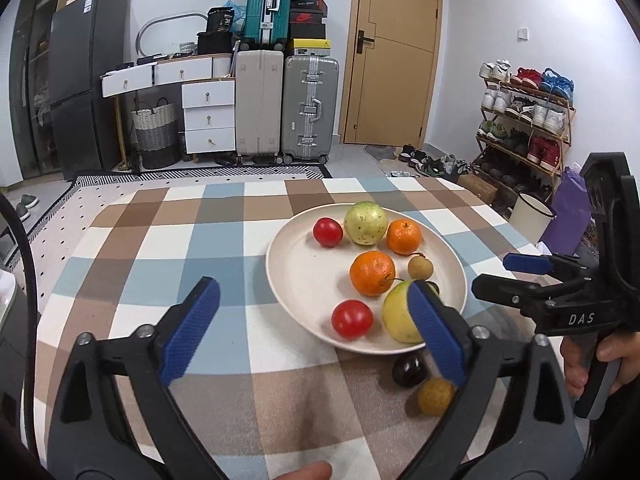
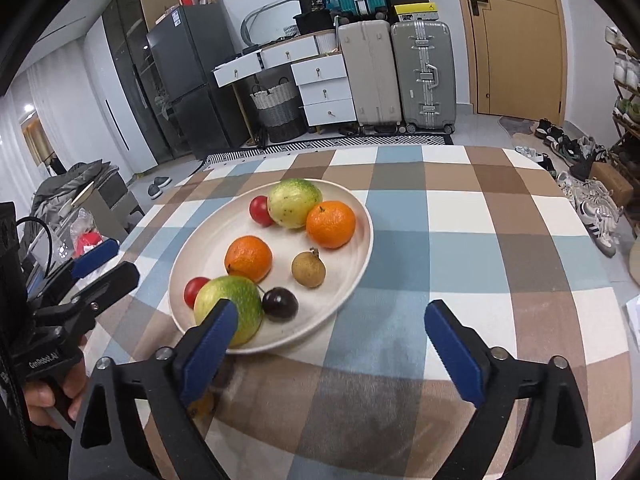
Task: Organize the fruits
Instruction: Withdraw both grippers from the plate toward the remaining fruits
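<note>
In the left wrist view, "DAS" is showing in white on the right gripper (image 1: 520, 276) at right of frame, its blue pads sitting narrowly apart. The left gripper (image 1: 316, 332) is spreading wide at bottom centre; the plate (image 1: 296, 280) of fruits is lying just beyond it, a dark plum (image 1: 408, 370) and brown longan (image 1: 435, 396) resting off the plate by its right finger. In the right wrist view, "GenRobot.AI" is reading on the left gripper (image 2: 106, 262) at lower left; the right gripper (image 2: 332, 344) is gaping wide, the plate (image 2: 356, 264) lying ahead toward its left finger.
</note>
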The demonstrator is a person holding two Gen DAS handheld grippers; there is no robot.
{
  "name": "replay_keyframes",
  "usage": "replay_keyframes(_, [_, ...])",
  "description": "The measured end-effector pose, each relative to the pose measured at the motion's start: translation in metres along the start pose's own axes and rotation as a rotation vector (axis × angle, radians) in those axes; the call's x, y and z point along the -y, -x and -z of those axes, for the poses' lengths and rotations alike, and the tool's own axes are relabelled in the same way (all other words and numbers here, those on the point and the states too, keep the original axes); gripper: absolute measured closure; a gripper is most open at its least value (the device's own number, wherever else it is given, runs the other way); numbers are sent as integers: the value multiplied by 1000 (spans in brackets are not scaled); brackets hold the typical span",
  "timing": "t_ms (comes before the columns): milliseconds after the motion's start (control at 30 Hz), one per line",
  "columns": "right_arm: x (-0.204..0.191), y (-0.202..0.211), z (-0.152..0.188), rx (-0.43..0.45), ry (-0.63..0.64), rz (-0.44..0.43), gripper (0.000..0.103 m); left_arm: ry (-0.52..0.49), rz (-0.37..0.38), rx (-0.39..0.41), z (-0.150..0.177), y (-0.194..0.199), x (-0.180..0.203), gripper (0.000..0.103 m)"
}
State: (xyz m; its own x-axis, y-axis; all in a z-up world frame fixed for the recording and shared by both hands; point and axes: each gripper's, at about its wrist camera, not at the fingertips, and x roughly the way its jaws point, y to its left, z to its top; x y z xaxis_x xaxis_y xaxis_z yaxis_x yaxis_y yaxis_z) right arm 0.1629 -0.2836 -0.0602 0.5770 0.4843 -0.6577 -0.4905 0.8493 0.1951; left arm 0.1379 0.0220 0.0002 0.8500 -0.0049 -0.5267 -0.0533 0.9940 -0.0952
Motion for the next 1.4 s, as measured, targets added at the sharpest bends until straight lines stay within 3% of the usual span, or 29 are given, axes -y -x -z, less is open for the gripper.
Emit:
replay_keyframes(433, [-23, 16, 22, -13, 89, -37, 1, -14, -13, -5, 18, 34, 3, 1])
replay_keyframes(1400, [-66, 2, 51, -140, 241, -105, 1, -75, 28, -104, 32, 19, 19, 1])
